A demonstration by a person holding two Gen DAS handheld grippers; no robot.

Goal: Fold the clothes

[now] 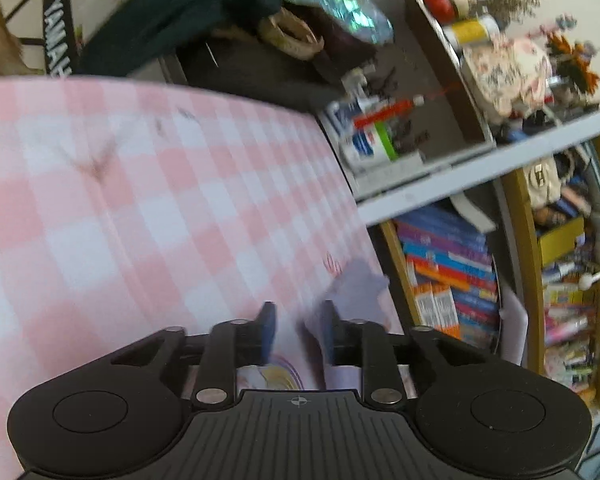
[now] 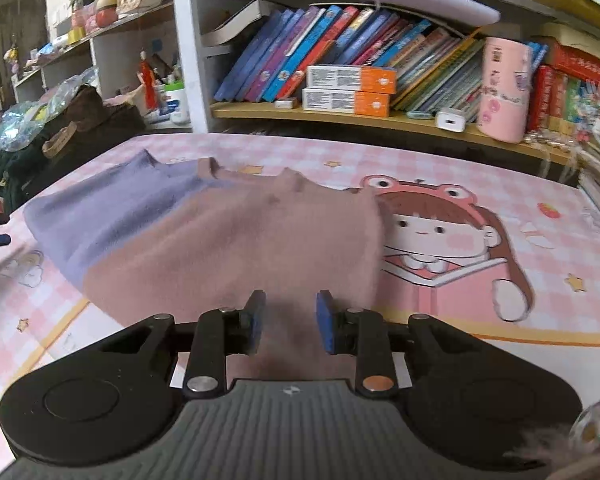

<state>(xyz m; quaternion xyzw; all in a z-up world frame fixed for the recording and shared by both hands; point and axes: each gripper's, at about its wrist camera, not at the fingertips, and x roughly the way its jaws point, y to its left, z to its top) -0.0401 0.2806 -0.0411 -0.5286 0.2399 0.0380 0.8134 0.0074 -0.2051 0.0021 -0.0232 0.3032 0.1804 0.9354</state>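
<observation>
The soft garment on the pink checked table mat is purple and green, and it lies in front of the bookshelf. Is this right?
Not quite: the soft garment is purple and dusty pink, not green. The right wrist view shows it, lying on the pink checked table mat in front of the bookshelf.

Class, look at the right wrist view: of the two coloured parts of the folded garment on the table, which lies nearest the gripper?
The dusty-pink part: it reaches down between the right gripper fingers, while the lilac part lies further left.
</observation>
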